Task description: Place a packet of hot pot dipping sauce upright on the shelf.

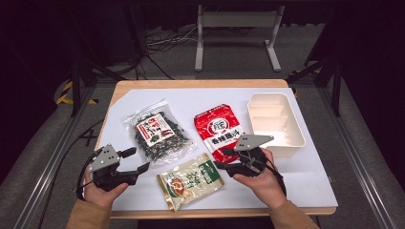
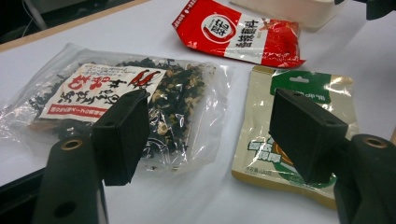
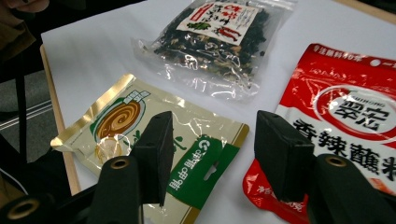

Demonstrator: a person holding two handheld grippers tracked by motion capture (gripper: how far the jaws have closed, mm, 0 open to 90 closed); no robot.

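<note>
Three food packets lie on the white table. A clear bag of dark dried bits with a red-and-white label is at the left. A red packet lies in the middle. Nearest the front edge is a beige and green packet. My left gripper hovers open just left of the clear bag and the beige packet. My right gripper is open above the gap between the beige and red packets. Neither holds anything.
A white divided tray stands at the right, beside the red packet. Bare tabletop lies at the front right and at the back. Beyond the table a metal stand and cables sit on the floor.
</note>
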